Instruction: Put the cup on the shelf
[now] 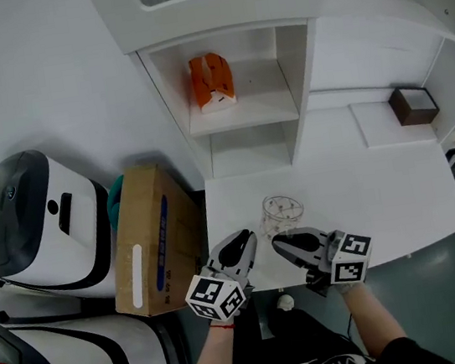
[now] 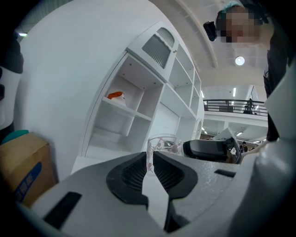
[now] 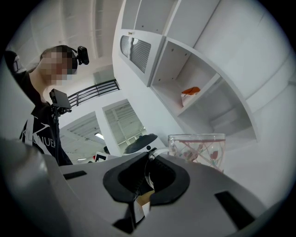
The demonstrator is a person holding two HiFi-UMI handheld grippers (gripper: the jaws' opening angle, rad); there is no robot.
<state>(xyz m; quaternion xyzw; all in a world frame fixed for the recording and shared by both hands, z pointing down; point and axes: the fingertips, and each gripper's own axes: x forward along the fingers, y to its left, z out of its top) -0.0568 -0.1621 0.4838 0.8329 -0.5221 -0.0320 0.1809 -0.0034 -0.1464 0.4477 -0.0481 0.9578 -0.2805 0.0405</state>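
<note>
Right gripper [image 3: 147, 162] pinches the handle of the glass cup [image 3: 199, 149] on the desk [image 1: 382, 196]. Left gripper [image 2: 150, 159] is nearly closed and empty. Best lifted upright toward the far shelf [image 1: 244, 119].

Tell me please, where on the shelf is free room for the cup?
The lower cubby is bare between its side walls. The upper cubby has room right of the orange package; its left side is crowded.

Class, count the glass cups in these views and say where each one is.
1. The glass cup stands on the white table in front of the shelf unit, its handle in the jaws of the right tool. No other shows.
</note>
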